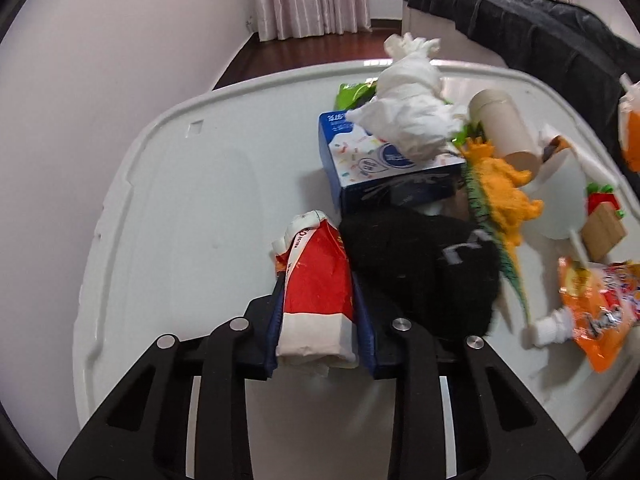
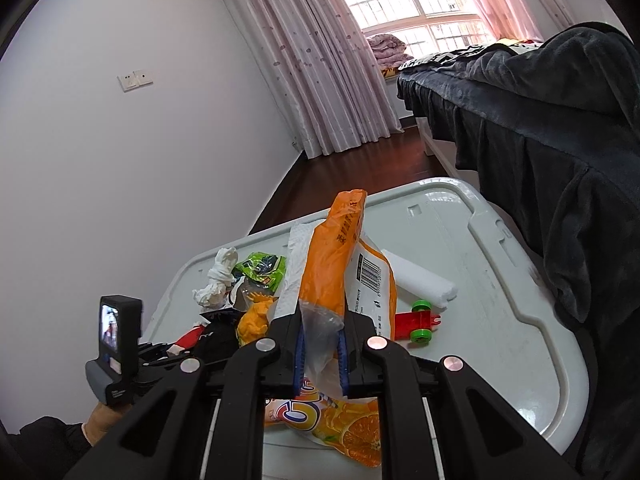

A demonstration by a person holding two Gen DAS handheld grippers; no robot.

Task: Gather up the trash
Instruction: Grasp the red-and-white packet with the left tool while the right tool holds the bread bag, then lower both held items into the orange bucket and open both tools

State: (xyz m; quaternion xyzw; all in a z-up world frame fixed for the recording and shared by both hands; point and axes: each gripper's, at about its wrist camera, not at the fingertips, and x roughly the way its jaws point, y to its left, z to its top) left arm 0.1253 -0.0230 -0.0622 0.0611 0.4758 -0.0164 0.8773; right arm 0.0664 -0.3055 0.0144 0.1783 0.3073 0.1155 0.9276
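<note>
My left gripper (image 1: 318, 312) is shut on a red and white paper wrapper (image 1: 316, 280), held just above the white table (image 1: 180, 200). My right gripper (image 2: 320, 344) is shut on an orange plastic bag (image 2: 336, 252), lifted above the table (image 2: 500, 320). Crumpled white tissue (image 1: 408, 108) lies on a blue tissue box (image 1: 384, 168). A cardboard tube (image 1: 504, 128), an orange drink pouch (image 1: 596, 304) and a green wrapper (image 2: 262, 266) lie among the clutter.
An orange toy dinosaur (image 1: 500, 188), a black cloth (image 1: 424, 264), a white cup (image 1: 560, 196) and a red toy car (image 2: 416, 322) are on the table. A bed with a dark blanket (image 2: 540, 120) stands at the right. A wall is at the left.
</note>
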